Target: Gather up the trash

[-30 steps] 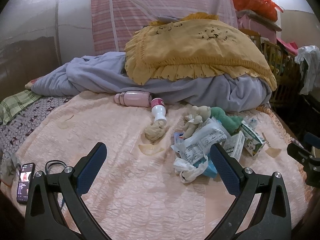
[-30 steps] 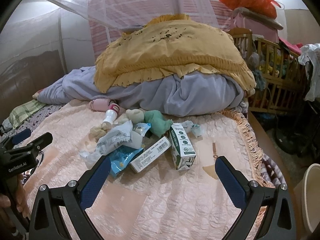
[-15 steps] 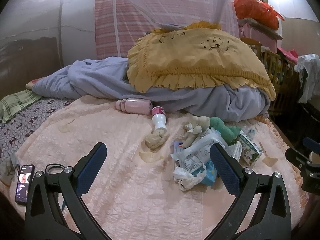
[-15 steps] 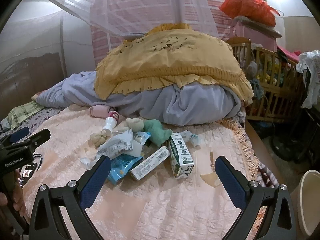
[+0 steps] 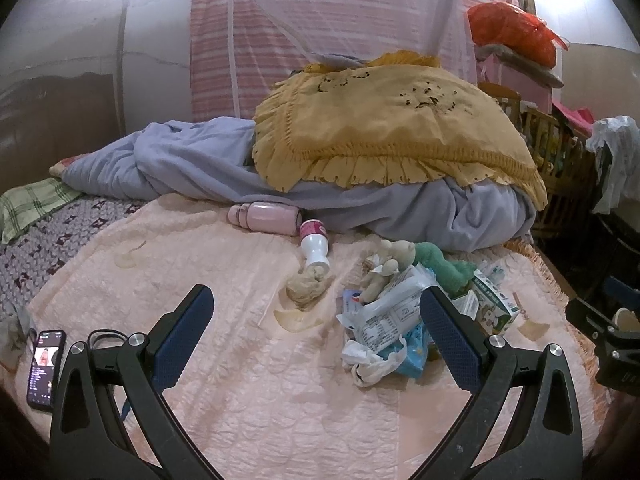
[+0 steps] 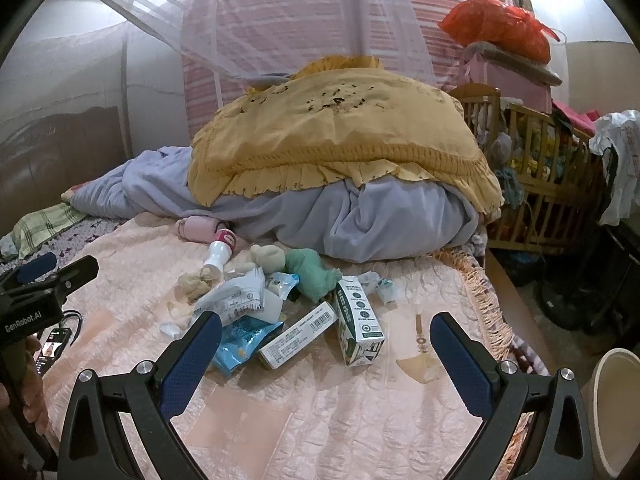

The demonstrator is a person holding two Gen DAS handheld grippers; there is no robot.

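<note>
The left gripper (image 5: 316,334) hangs over the pink bedspread (image 5: 240,400) with its jaws wide apart and nothing between them; the right gripper (image 6: 326,350) is likewise spread wide and empty above the same cover. Just ahead of both lies the trash pile: a white wrapper (image 5: 386,312) on top of a blue packet (image 6: 244,338), a long white box (image 6: 298,340) beside it, and a green-and-white carton (image 6: 358,316) lying on its side at the pile's right edge. A crumpled tissue (image 5: 306,290) sits to the left of the pile, touching the mouth of a small white bottle (image 5: 314,246) with a pink label. Behind the pile lie a beige plush toy (image 6: 266,256) and a green cloth (image 6: 314,272). A pink flask (image 5: 266,218) lies against the grey blanket (image 5: 200,168), which carries a yellow frilled pillow (image 5: 380,136). A phone (image 5: 46,364) rests at the bed's near left edge. A wooden crib (image 6: 536,184) stands to the right, and a pale bin (image 6: 616,412) rim shows at lower right of the right view.
</note>
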